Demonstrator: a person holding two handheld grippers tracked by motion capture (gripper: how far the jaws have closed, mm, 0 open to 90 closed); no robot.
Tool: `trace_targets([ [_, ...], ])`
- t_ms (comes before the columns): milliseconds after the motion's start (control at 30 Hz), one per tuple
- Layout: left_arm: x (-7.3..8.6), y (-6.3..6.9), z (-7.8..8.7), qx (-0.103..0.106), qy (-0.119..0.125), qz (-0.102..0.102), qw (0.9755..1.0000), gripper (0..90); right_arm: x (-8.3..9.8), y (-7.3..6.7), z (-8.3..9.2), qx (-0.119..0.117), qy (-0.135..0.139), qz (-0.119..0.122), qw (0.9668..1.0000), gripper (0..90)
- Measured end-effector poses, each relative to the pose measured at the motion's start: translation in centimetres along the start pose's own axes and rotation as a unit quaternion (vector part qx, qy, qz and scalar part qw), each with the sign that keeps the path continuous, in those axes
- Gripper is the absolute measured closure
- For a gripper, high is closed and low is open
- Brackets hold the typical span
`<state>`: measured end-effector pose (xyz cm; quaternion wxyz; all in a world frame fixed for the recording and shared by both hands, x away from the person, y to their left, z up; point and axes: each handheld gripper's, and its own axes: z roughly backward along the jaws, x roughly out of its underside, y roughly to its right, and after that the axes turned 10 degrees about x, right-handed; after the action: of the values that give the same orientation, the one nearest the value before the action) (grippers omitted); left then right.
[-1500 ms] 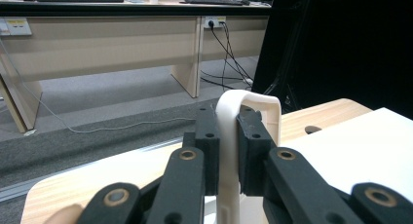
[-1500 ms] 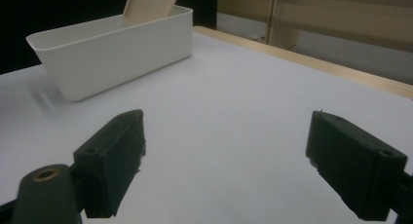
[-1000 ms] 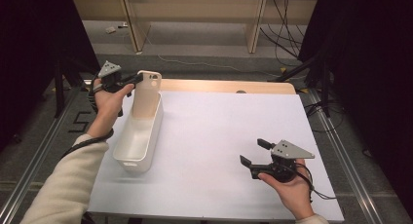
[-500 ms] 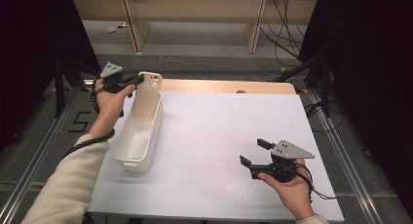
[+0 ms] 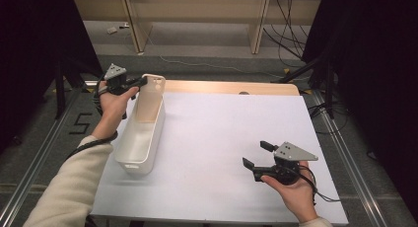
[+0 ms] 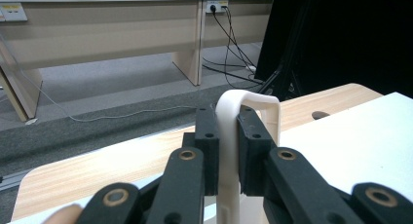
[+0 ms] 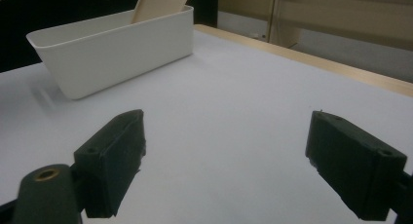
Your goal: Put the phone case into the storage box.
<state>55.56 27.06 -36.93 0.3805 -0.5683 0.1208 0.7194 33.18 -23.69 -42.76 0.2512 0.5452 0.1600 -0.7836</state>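
Observation:
A long white bin point(image 5: 129, 160) lies along the left side of the white table top point(image 5: 222, 133). At its far end a white looped handle point(image 5: 154, 84) stands up above the rim; I cannot tell whether it is part of the bin. My left gripper point(image 5: 144, 81) is shut on that handle point(image 6: 249, 100), one black jaw against each side, as the left gripper point(image 6: 228, 131) view shows close up. My right gripper point(image 5: 256, 154) is held just above the table at the front right, open and empty. From the right gripper point(image 7: 226, 156) view the bin point(image 7: 122, 48) stands farther off to the left.
A strip of bare wood point(image 5: 226, 87) runs along the table's far edge, with a small round hole point(image 5: 243, 93) in it. Beyond it are wooden bench legs point(image 5: 260, 24) and floor cables point(image 5: 288, 24). Dark curtains hang on both sides. Metal rails point(image 5: 355, 163) flank the table.

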Motion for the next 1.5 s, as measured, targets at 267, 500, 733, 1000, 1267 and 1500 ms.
trace_targets([
  [267, 0.3, -0.1, -0.2, 0.0, -0.007, -0.003, 1.0, 80.8, 0.0, 0.0, -0.1, -0.004, 0.003, -0.005, 1.0, 15.8],
  [500, 0.4, -0.1, -0.3, 0.0, -0.009, -0.003, 1.0, 80.8, 0.0, 0.1, 0.0, 0.006, 0.006, 0.005, 1.0, 15.8],
  [733, 0.7, -0.3, -0.4, -0.001, -0.015, -0.006, 0.9999, 80.7, 0.0, 0.1, 0.0, 0.007, 0.009, 0.006, 0.9999, 15.8],
  [1000, 1.1, -0.5, -0.7, 0.001, -0.021, -0.008, 0.9997, 80.5, 0.0, 0.1, 0.1, 0.003, -0.004, 0.003, 1.0, 15.8],
  [1267, 1.5, -0.8, -0.8, 0.002, -0.03, -0.008, 0.9995, 80.4, 0.0, 0.0, 0.0, 0.001, -0.001, 0.0, 1.0, 15.8],
  [1500, 1.8, -1.0, -0.9, 0.002, -0.036, -0.01, 0.9993, 80.4, 0.0, 0.0, 0.1, 0.002, 0.0, -0.001, 1.0, 15.8],
])
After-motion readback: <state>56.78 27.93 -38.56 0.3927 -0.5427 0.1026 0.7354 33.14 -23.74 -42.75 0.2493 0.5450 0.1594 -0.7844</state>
